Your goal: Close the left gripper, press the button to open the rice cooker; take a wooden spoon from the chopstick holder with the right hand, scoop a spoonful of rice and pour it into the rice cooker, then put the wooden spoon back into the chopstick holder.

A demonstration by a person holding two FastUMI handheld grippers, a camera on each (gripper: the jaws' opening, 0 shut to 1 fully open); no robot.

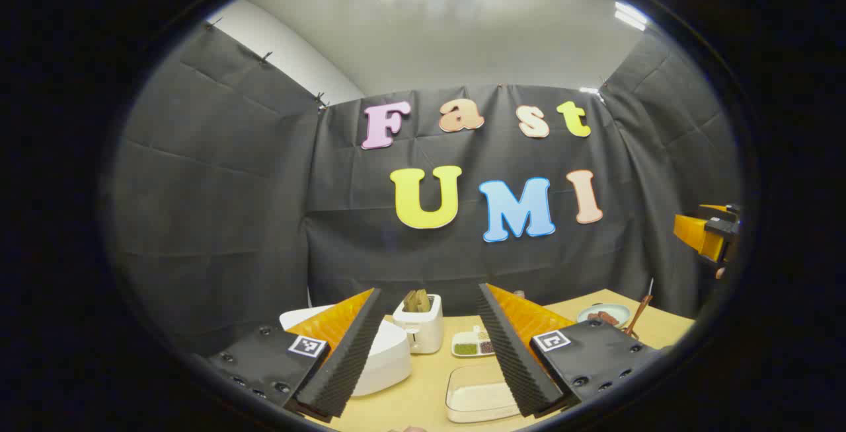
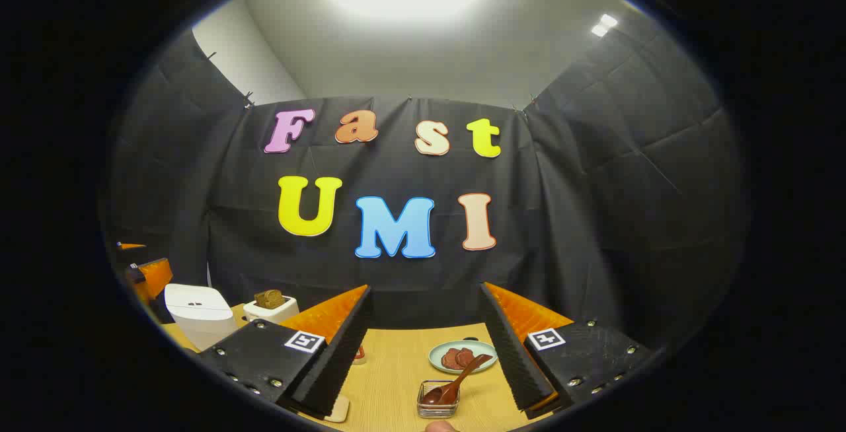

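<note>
Your left gripper (image 1: 428, 353) hangs with its jaws spread wide and nothing between them. In the left gripper view, a shallow clear tray of rice (image 1: 480, 397) lies on the wooden table (image 1: 423, 386) at about 6 o'clock, just inside the right finger. The white rice cooker (image 1: 386, 356), lid down, sits at 7 o'clock, partly behind the left finger. Past it at 12 o'clock stands a white toaster (image 1: 418, 322) with bread in its slots, and just beside that, at 1 o'clock, a small divided dish of grains (image 1: 473, 343).

Your right gripper (image 2: 426, 346) is likewise parted and empty. In the right gripper view, the wooden spoon (image 2: 456, 382) leans in the small clear chopstick holder (image 2: 438, 402) at 6 o'clock, its handle tilted toward 1 o'clock. Just behind it is a pale green plate (image 2: 462, 357) with reddish slices. Far off at 9 o'clock you see the rice cooker and the toaster, with the other gripper at the edge beyond them.
</note>
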